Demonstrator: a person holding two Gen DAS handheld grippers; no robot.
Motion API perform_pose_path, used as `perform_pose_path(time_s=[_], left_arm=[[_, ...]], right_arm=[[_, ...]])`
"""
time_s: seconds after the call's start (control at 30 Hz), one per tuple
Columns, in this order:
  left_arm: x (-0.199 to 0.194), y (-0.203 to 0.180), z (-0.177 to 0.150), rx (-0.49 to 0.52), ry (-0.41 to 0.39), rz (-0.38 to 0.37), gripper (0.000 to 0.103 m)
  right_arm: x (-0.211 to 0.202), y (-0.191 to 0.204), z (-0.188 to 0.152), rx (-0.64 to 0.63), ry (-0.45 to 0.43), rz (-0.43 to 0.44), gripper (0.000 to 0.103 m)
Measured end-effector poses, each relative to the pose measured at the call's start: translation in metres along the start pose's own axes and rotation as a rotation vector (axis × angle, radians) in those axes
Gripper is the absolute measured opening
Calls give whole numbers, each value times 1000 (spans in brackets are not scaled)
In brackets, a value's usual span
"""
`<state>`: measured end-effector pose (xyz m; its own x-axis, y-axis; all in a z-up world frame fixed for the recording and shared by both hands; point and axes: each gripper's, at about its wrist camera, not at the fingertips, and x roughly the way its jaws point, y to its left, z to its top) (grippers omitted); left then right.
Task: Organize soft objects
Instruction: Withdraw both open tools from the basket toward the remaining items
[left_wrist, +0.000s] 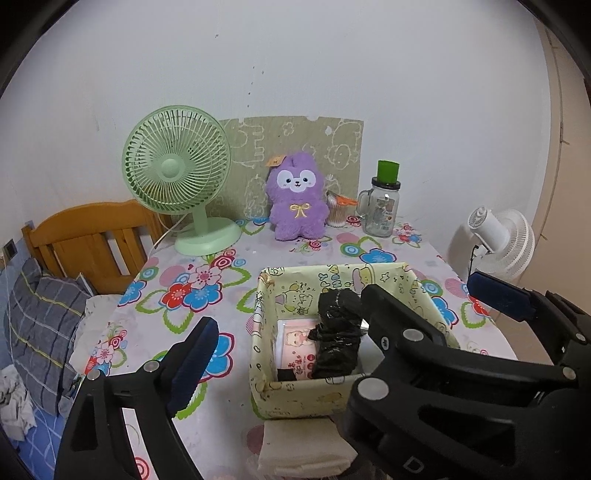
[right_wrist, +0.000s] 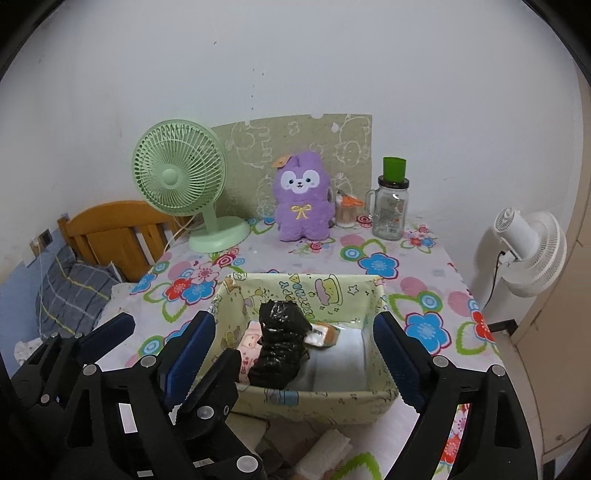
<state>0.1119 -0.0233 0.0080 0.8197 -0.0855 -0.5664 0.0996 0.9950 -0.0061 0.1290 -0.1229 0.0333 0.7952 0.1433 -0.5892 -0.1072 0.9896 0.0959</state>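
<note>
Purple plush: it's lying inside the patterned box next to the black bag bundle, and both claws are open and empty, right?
Not quite. The purple plush sits upright at the back of the table, between the green fan and glass jar, as the right wrist view shows. The black bag bundle is in the patterned box; both claws are open and empty.

A pale wall (left_wrist: 295, 74) stands at the far side. A wooden headboard (left_wrist: 92, 236) sits at the left, a white fan (right_wrist: 528, 254) at the right.

Table under a flower-print cloth (right_wrist: 376, 264). Ahead of the fingers: pale-green cartoon-print fabric box (right_wrist: 332, 404); beyond it mint desk fan (right_wrist: 181, 173), purple plush toy (right_wrist: 301, 195), clear glass jar with green cap (right_wrist: 391, 206). Below the fingers, folded white cloth (left_wrist: 303, 446).
</note>
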Motion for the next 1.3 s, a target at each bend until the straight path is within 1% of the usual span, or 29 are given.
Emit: perform_pose_path(time_s=[0.7,1.03,1.3], left_arm=[[-55,-15,-24,21,-64,-10,101],[-69,-20,-33,29,-77,-20,102],[-70,-21,-44,28,-68,-31,102]], right_arm=[[-57,4,-24,-1,-50,-30,93],[-77,3,-36,8,-65,-52,95],[-79,2,-49,19,-56,-58,95]])
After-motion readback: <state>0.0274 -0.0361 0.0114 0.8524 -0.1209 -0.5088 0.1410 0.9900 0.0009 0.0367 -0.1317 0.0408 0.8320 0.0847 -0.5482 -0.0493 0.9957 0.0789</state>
